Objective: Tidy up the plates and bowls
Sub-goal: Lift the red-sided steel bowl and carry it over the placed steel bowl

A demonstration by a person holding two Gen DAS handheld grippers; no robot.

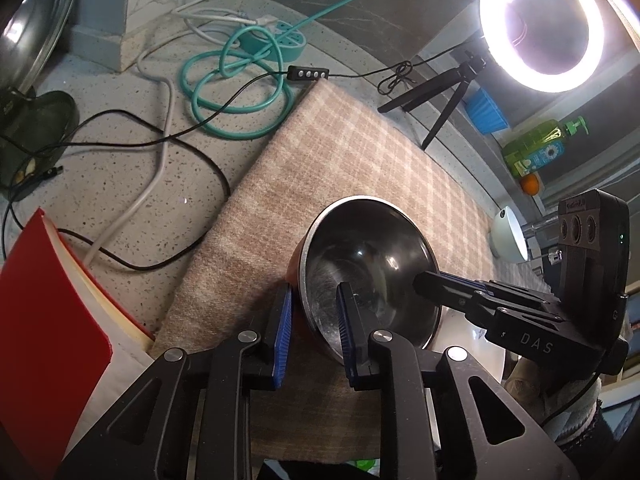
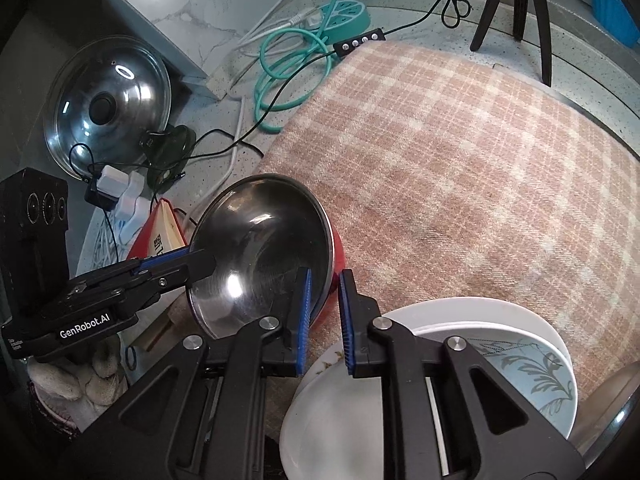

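Observation:
A steel bowl with a red outside [image 1: 370,276] [image 2: 260,252] is held tilted above the checked cloth [image 1: 340,168] [image 2: 460,168]. My left gripper [image 1: 314,330] straddles its near rim, one blue pad inside and one outside, and seems shut on it. My right gripper [image 2: 324,320] straddles the opposite rim the same way; it also shows in the left wrist view [image 1: 424,280]. The left gripper shows in the right wrist view [image 2: 200,260]. White plates [image 2: 480,320] and a leaf-patterned plate [image 2: 536,372] are stacked below my right gripper.
A red book [image 1: 48,320] lies left of the cloth. Teal and black cables [image 1: 236,92], a power strip [image 2: 348,14], a glass pot lid [image 2: 108,104] and a ring light on a tripod [image 1: 540,24] stand on the speckled counter. Soap bottle [image 1: 540,148] at the right.

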